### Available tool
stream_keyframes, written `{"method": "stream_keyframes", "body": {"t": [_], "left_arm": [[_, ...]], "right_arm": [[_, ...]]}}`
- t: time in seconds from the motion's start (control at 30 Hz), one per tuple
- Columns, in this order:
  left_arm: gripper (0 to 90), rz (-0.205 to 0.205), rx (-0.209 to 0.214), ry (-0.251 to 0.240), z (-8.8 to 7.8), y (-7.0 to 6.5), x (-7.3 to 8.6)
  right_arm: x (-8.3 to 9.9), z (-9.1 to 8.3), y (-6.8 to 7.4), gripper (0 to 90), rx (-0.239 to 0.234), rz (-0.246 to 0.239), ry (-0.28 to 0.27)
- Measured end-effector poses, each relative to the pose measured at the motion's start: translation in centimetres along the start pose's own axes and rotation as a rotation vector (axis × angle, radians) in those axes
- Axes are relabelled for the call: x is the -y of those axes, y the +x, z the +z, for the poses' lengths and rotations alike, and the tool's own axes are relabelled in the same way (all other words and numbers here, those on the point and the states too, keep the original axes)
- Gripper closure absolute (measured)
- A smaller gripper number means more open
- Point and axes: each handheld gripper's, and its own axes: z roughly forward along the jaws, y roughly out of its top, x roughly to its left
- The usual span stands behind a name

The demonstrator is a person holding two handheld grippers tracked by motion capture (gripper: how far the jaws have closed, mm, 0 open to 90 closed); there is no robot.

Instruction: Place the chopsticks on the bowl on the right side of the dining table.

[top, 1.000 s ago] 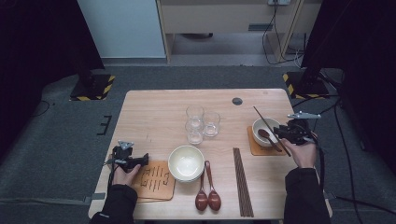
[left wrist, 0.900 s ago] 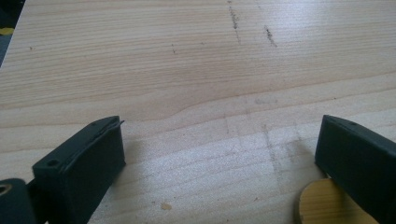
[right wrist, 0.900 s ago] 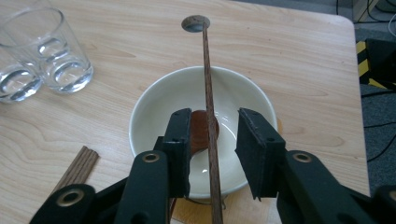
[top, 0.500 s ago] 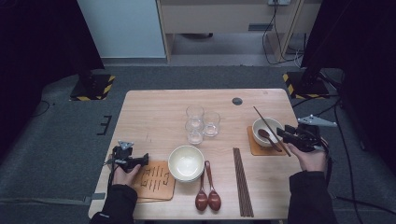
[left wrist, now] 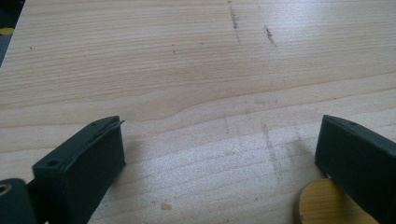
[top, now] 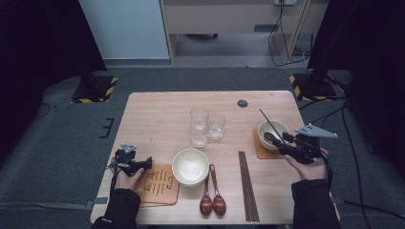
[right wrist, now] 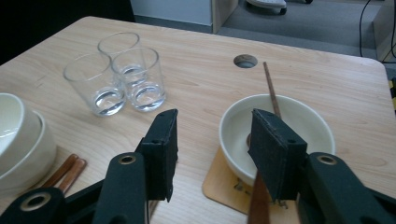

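Note:
A cream bowl (top: 273, 130) (right wrist: 299, 126) sits on a wooden coaster (top: 259, 149) at the right of the table. A brown spoon (top: 270, 138) (right wrist: 259, 203) lies in it, handle toward me, and a thin brown stick (right wrist: 270, 86) leans on its far rim. My right gripper (top: 283, 144) (right wrist: 215, 126) hovers just beside the bowl. Its jaws have just been opening and stand open, with nothing between them. At the left, my left gripper (top: 145, 163) (left wrist: 219, 135) rests open over bare wood, next to a second wooden coaster (top: 160, 183) (left wrist: 322, 205).
Stacked cream bowls (top: 190, 166) (right wrist: 18, 140) stand at the front middle, with two brown spoons (top: 212, 198) and dark chopsticks (top: 248, 186) to their right. Three glasses (top: 205, 125) (right wrist: 116, 77) cluster mid-table. A round hole (top: 242, 103) lies in the tabletop at the back.
My right gripper has drawn back from the bowl toward the table's right edge and lifted a little, its jaws wider. The spoon stays in the bowl. The left gripper has not moved.

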Motion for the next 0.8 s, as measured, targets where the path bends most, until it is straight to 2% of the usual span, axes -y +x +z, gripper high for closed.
{"method": "stream_keyframes", "body": {"t": [0.3, 0.43, 0.53, 0.8], "left_arm": [[0.2, 0.000, 0.000, 0.000, 0.0, 0.0, 0.0], [0.3, 0.000, 0.000, 0.000, 0.0, 0.0, 0.0], [0.3, 0.000, 0.000, 0.000, 0.0, 0.0, 0.0], [0.2, -0.001, 0.000, 0.000, 0.0, 0.0, 0.0]], "right_arm": [[1.7, -0.2, 2.1, 47.7, -0.005, -0.035, 0.025], [2.5, -0.1, 2.9, 46.5, -0.011, -0.031, 0.037], [3.1, 0.1, 3.3, 46.4, -0.019, -0.009, 0.052], [4.5, 1.0, 4.4, 47.1, -0.025, -0.029, 0.099]]}}
